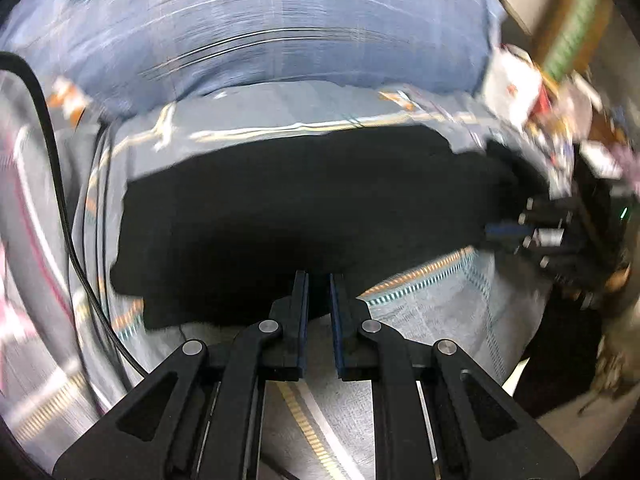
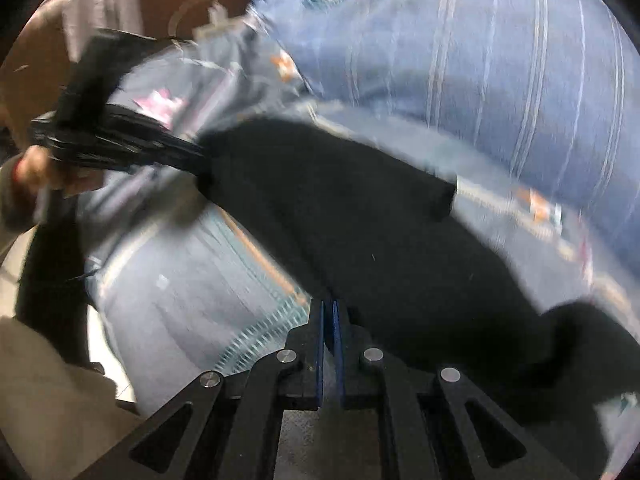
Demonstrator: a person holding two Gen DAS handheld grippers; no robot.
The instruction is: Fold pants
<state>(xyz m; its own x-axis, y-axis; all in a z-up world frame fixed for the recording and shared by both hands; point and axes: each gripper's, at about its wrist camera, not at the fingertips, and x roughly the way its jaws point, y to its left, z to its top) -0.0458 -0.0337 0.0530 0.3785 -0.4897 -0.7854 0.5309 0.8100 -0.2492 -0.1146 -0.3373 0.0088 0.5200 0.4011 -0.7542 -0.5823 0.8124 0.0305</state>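
Pants point(image 1: 304, 208), black and matte, lie spread across a bed point(image 1: 440, 320) covered in pale grey-blue sheeting printed with orange and teal bands. Both views are motion-blurred. A large blue striped pillow point(image 1: 280, 28) bulges along the bed's far edge, just beyond the garment. A thin black cable point(image 1: 60, 184) runs down the bed's left side, and blurred clutter shows at the right. The cloth reads as a broad, soft, featureless dark slab with an uneven outline; one folded end stands squared off in the right wrist view. Left gripper point(image 1: 319, 280): narrowly parted, blue-lined fingers at the near hem with dark cloth between them. Right gripper point(image 2: 328, 308): nearly closed on the near edge of the fabric.
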